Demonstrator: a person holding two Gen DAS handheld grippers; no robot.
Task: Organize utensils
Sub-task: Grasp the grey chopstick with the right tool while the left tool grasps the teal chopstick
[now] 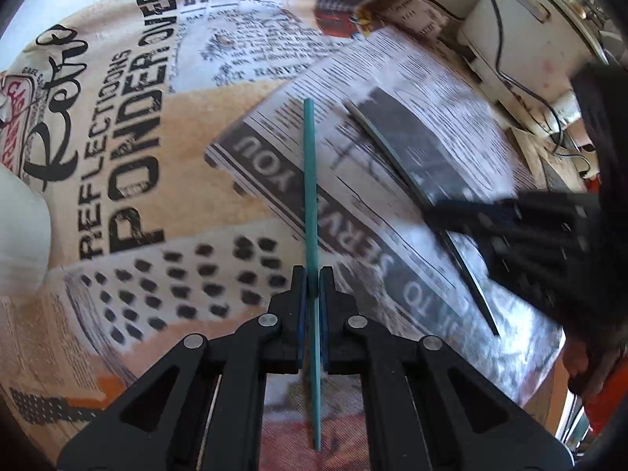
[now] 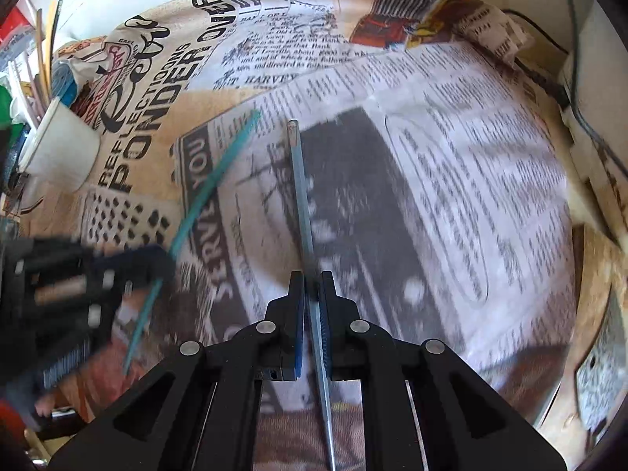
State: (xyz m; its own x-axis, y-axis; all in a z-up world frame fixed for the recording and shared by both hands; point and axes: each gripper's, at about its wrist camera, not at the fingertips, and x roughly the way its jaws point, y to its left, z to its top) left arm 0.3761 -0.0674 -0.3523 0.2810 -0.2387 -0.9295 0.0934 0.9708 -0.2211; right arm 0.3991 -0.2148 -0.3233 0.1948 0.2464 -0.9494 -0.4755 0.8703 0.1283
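My left gripper (image 1: pixel 313 276) is shut on a teal chopstick (image 1: pixel 310 180) that points away from me above the printed tablecloth. It also shows, blurred, in the right wrist view (image 2: pixel 204 196), held by the left gripper (image 2: pixel 157 263). My right gripper (image 2: pixel 313 280) is shut on a grey chopstick (image 2: pixel 300 196), which also points forward. In the left wrist view the grey chopstick (image 1: pixel 392 157) lies slanted in the right gripper (image 1: pixel 435 216) at the right.
A white cup (image 2: pixel 59 149) lies tilted at the left, also seen in the left wrist view (image 1: pixel 19 227). Behind it stands a cluster of sticks and straws (image 2: pixel 43 51). A white appliance (image 1: pixel 522 27) with cables sits at the far right. A newspaper-print cloth (image 2: pixel 451 196) covers the table.
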